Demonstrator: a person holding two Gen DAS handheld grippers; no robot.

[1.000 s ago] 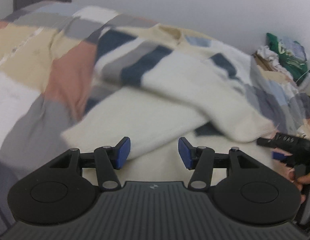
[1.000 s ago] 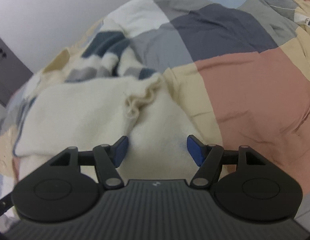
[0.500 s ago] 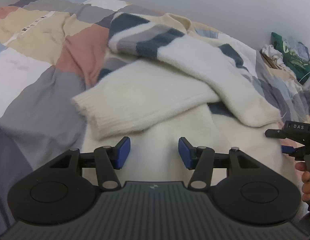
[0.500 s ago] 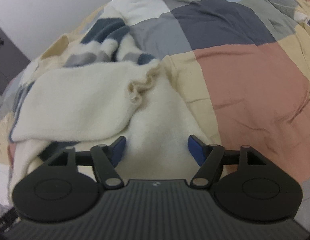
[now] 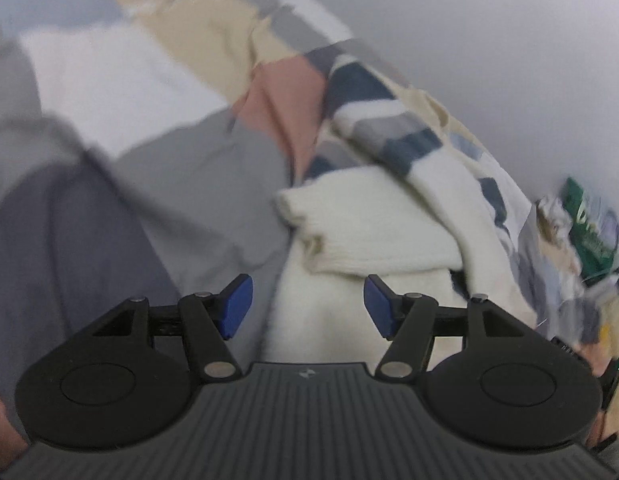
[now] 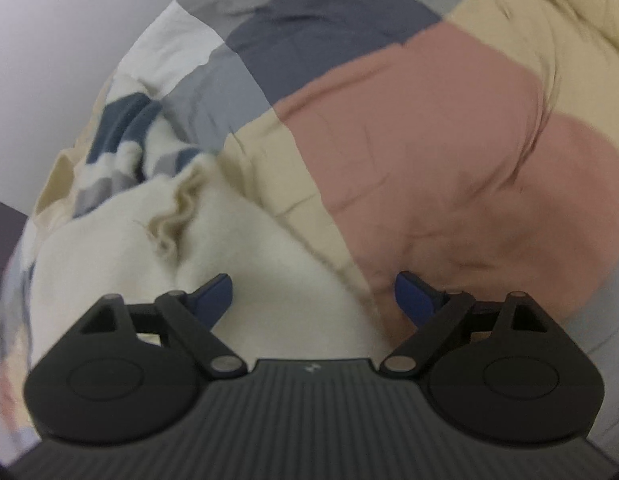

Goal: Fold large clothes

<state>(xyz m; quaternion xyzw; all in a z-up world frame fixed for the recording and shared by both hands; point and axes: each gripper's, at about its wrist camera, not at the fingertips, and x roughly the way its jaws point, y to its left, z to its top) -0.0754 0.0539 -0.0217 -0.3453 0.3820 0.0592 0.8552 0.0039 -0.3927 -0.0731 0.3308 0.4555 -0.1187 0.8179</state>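
Between the blue-padded fingers of the left gripper (image 5: 308, 306), which are spread wide with nothing pinched, the edge of a fluffy cream knitted sweater with navy and grey stripes (image 5: 373, 236) is seen. One cream sleeve with a ribbed cuff is laid across the body of the garment just ahead of the fingers, and a second, striped sleeve is draped over it further out. The sweater is spread on a patchwork bed cover of grey, white, beige, pink and navy blocks (image 5: 181, 176). A blurred pile of mixed cloth and green packaging (image 5: 581, 232) is visible at the far right of the left wrist view.

The right gripper (image 6: 313, 294) is likewise held wide apart and nothing is gripped. Its left pad is positioned over the cream knit (image 6: 269, 272), its right pad over the pink block of the cover (image 6: 429, 152). A wavy ribbed hem is bunched just beyond the fingers, with the striped part crumpled behind it.
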